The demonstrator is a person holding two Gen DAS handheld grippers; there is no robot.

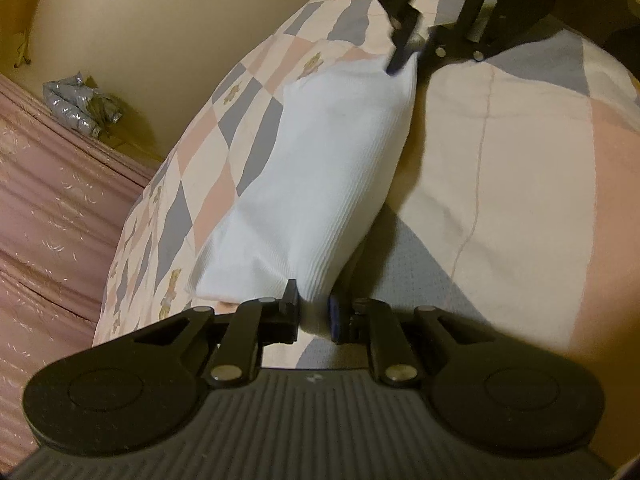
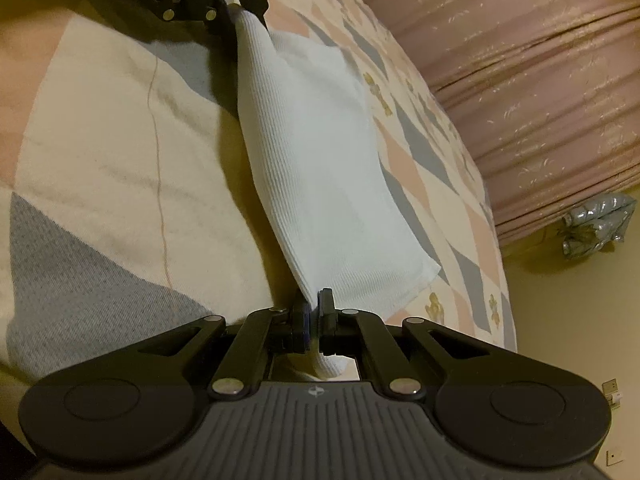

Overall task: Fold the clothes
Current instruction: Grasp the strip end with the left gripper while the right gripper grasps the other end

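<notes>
Left wrist view: my left gripper (image 1: 314,312) pinches one corner of the white ribbed garment (image 1: 320,176). My right gripper (image 2: 313,318) clamps the opposite corner, stretching its fold edge taut above the patchwork quilt (image 1: 520,184), apparently to lay it flat

Bed (image 1: 520,184) carries everything: covered by a patchwork quilt (image 1: 192,184) in pink, cream and grey-blue diamonds with small teddy-bear prints; a thin seam line runs across the cream patch (image 2: 156,168). White ribbed cloth (image 1: 320,184) is folded double and held taut along its upper edge, so most of it is raised off the quilt; its lower edge hangs down toward the quilt, contact unclear. Dark shadow falls on the quilt just beside the cloth. Past the quilt's edge, on the far side from the cloth, sits a pink pleated bed skirt (image 2: 540,80). Floor (image 2: 560,320) is beige, with a crumpled silver bundle (image 2: 596,224) lying near the skirt.
</notes>
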